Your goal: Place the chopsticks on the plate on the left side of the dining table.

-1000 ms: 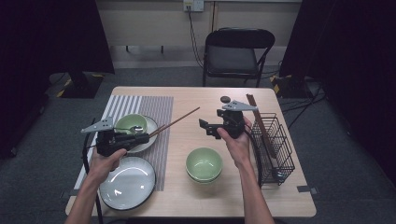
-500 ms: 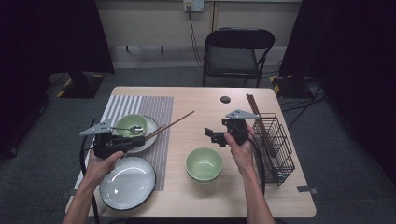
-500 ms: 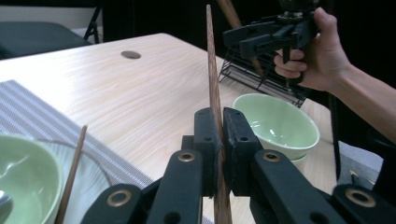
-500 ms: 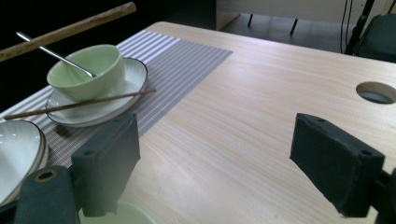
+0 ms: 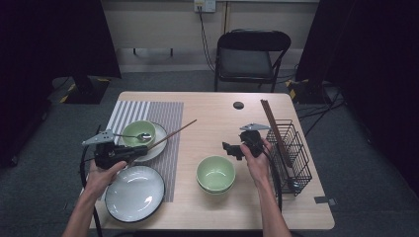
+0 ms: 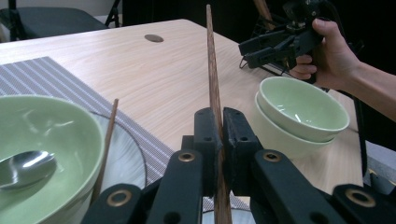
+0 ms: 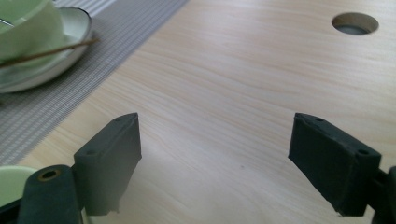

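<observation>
One chopstick (image 5: 170, 135) is in my left claw (image 5: 141, 150), slanting over the placemat (image 5: 165, 118) in the high view. Left gripper view: clamped on it. Right gripper view: right claw (image 7: 215, 158) gapes above bare worktop (image 7: 243, 70); placing remains.

Bare wooden table (image 5: 212, 118) lies open between the striped placemat (image 5: 163, 113) and the wire rack (image 5: 291, 153); stacked green bowls (image 5: 215, 174) block its near middle, the white plate (image 5: 134, 192) and the spoon bowl (image 5: 138, 133) crowd the left
</observation>
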Tool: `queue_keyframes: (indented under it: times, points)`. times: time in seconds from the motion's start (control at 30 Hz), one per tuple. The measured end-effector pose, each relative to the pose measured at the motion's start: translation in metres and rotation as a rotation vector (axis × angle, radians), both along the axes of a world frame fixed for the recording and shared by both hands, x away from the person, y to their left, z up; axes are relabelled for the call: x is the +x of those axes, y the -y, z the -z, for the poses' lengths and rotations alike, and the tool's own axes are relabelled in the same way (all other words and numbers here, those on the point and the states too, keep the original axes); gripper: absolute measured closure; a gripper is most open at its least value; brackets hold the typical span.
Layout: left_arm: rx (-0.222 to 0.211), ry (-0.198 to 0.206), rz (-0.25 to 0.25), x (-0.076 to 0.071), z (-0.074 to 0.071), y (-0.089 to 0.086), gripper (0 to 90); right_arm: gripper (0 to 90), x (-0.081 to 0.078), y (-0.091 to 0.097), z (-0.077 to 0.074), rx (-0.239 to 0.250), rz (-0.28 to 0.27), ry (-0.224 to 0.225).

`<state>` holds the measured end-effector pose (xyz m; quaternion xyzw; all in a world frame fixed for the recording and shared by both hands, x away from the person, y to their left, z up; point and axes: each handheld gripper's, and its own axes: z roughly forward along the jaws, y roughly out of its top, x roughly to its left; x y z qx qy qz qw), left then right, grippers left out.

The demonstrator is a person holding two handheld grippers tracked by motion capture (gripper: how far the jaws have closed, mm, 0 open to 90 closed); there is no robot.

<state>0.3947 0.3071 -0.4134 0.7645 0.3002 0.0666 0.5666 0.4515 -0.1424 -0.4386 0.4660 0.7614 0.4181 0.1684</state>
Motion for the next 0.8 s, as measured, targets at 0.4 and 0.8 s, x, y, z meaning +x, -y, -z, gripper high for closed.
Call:
queue_keyframes:
  times: [0.4, 0.8]
  points:
    - [0.004, -0.029, -0.019, 0.001, 0.011, -0.007, 85.1, 16.9, 0.01, 0.007, 0.028, -0.066, 0.066, -0.054]
    - [0.021, -0.05, -0.027, 0.004, 0.021, -0.01, 85.1, 17.7, 0.009, 0.007, 0.053, -0.132, 0.104, -0.099]
